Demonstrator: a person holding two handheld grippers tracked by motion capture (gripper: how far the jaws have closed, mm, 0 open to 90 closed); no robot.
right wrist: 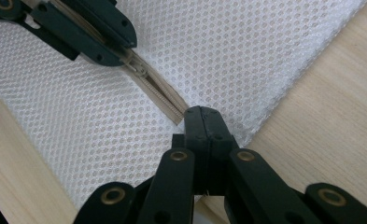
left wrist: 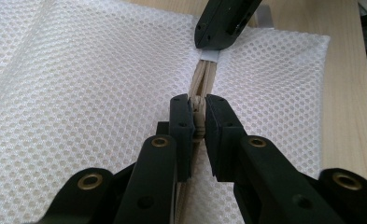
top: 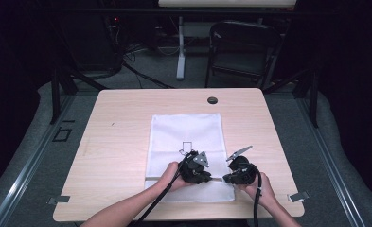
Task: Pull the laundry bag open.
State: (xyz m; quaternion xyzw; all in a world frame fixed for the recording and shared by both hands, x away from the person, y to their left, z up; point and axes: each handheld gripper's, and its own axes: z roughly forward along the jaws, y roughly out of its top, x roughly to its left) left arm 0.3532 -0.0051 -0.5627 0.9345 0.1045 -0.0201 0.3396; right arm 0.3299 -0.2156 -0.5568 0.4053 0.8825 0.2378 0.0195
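Observation:
A white mesh bag (top: pixel 186 137) lies flat on the wooden table (top: pixel 122 142), with a beige zipper (left wrist: pixel 203 77) running across its near part. My left gripper (top: pixel 207 177) is shut on the zipper pull (left wrist: pixel 198 116), its pads pressing it from both sides. The right gripper (top: pixel 227 178) sits just to the right, shut on the grey tab at the zipper's end (left wrist: pixel 209 56). In the right gripper view its jaws (right wrist: pixel 202 116) meet at the tape's end, near the bag's edge. A short stretch of zipper (right wrist: pixel 160 93) spans between my two grippers.
A small square outline (top: pixel 187 147) marks the bag's middle. A black grommet (top: pixel 212 100) sits near the table's far edge. Metal clips (top: pixel 58 200) (top: pixel 298 196) stand at the front corners. A folding chair (top: pixel 240 47) is beyond the table.

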